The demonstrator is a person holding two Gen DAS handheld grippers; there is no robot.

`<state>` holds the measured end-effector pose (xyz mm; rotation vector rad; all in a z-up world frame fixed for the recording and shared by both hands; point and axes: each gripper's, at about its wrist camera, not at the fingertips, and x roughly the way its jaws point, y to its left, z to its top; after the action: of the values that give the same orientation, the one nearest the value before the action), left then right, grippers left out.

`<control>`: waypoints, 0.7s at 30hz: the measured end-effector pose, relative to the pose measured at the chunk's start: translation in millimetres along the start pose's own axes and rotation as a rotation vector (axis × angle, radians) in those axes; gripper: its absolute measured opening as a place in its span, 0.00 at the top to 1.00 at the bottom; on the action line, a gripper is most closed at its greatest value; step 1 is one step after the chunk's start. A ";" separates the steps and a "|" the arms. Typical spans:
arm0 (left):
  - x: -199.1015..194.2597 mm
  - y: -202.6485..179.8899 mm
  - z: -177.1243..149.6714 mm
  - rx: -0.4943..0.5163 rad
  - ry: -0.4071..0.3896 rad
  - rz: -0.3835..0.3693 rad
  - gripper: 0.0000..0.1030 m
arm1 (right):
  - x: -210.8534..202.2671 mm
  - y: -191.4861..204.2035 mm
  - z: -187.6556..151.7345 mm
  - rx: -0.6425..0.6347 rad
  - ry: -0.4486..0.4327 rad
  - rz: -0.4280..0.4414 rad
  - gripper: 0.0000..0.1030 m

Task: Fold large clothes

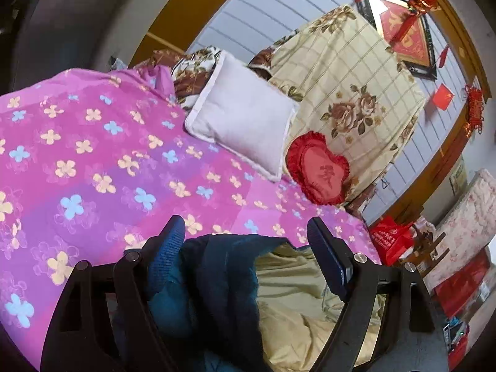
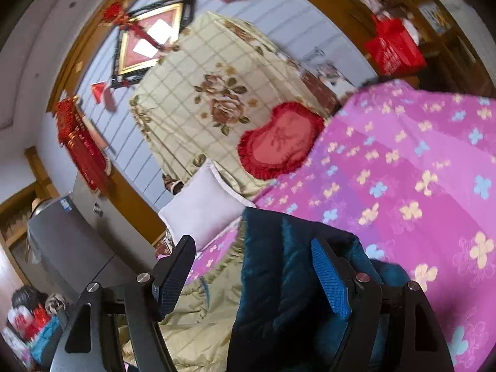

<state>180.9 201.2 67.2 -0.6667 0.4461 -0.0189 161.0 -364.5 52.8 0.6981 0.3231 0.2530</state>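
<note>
Folding dark teal coat [image 1: 217, 279] on bed [image 1: 93, 161].
Lying between both wide-open jaws, gripping nothing, collar forward.

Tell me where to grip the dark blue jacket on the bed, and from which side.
Grip the jacket at its dark blue outer edge where it borders the yellow lining; the fabric looks bunched into a ridge there. Come from above, one finger on each side of the ridge. Both the left gripper and the right gripper are open with the jacket between the fingers.
</note>
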 end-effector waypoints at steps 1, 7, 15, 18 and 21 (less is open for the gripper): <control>-3.3 -1.5 -0.4 0.003 -0.007 -0.007 0.21 | -2.8 2.4 -0.1 -0.016 -0.010 0.002 0.28; -5.7 -20.6 -14.2 0.097 0.006 0.007 0.21 | -23.0 60.7 -26.7 -0.242 0.062 0.071 0.28; -19.0 -51.0 -42.7 0.198 0.040 -0.049 0.21 | 7.5 76.1 -86.0 -0.429 0.299 -0.171 0.28; -21.0 -66.9 -52.0 0.263 0.049 -0.097 0.21 | 36.4 62.8 -80.4 -0.401 0.393 -0.208 0.28; -21.6 -75.2 -58.0 0.300 0.057 -0.126 0.21 | 65.5 53.9 -60.9 -0.311 0.394 -0.245 0.28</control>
<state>147.1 110.9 80.6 -0.3986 0.4445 -0.2208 192.2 -267.1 31.2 0.2927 0.7234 0.2005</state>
